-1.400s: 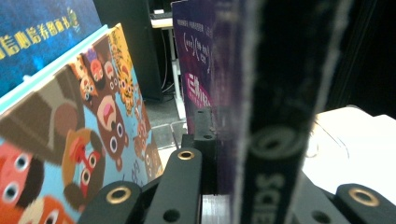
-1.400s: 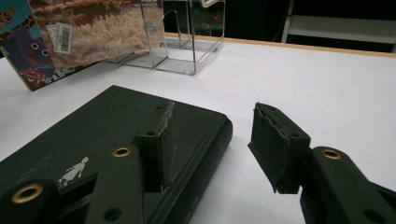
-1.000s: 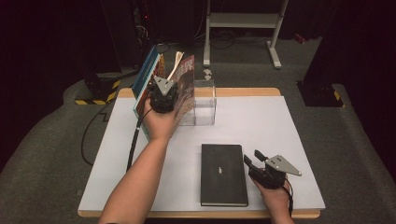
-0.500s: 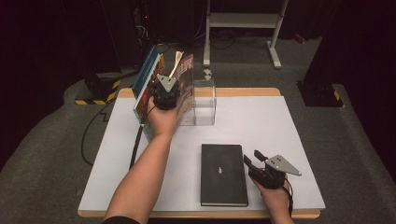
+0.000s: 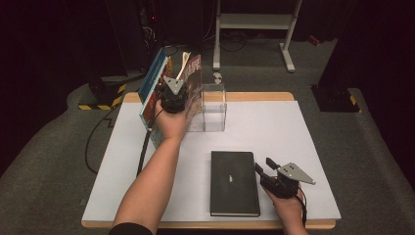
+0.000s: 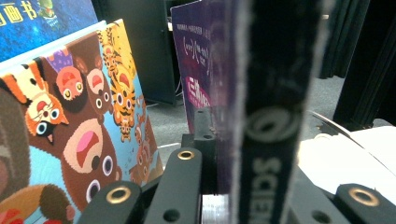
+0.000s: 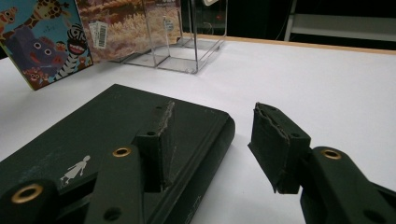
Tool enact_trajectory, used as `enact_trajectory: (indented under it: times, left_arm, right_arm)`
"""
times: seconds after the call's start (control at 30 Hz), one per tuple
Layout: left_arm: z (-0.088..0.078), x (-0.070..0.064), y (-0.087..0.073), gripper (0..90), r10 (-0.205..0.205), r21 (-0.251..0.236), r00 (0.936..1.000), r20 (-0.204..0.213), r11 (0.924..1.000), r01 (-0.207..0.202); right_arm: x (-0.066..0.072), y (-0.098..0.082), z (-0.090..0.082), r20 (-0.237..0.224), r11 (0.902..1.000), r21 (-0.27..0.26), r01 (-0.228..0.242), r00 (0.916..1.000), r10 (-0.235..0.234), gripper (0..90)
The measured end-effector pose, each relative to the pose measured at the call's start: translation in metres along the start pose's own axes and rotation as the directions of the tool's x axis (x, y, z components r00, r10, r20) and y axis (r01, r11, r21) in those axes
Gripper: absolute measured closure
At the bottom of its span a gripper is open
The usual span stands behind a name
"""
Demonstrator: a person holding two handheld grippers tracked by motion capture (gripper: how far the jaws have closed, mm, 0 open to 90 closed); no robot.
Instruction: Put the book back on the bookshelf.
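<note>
High view showed our left gripper (image 5: 173, 89) clamped on a thin magazine (image 5: 195, 78) that could topple the leaning books (image 5: 151, 83), while our right gripper (image 5: 265, 167) sat half-open, empty, beside the black notebook (image 5: 234, 182).

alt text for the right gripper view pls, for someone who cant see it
The right gripper hangs open over the right edge of a flat black book on a white table, one jaw above the cover and the other off its side. Farther back stand a clear plastic holder and a colourful animal picture book.
</note>
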State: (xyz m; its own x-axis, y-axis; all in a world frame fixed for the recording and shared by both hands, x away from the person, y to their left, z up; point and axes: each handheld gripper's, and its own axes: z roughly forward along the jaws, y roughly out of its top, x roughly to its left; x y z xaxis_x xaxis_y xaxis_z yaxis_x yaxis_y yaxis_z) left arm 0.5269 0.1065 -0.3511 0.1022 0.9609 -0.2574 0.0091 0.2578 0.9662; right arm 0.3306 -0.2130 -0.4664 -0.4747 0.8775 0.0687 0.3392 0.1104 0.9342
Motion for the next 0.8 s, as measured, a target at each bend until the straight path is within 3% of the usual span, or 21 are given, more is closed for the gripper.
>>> enact_trajectory:
  times: [0.33,0.8]
  left_arm:
    - [-0.004,0.001,-0.006,83.8,-0.009,-0.012,0.9999,0.005,0.9999,0.009]
    - [-0.015,0.007,-0.011,80.5,-0.003,0.027,1.0000,0.007,0.9996,0.003]
  right_arm:
    - [0.001,0.000,0.000,-0.001,1.0000,-0.001,0.004,1.0000,-0.004,49.0]
    - [0.005,-0.001,0.002,-0.006,0.9999,0.007,0.011,0.9999,-0.010,49.1]
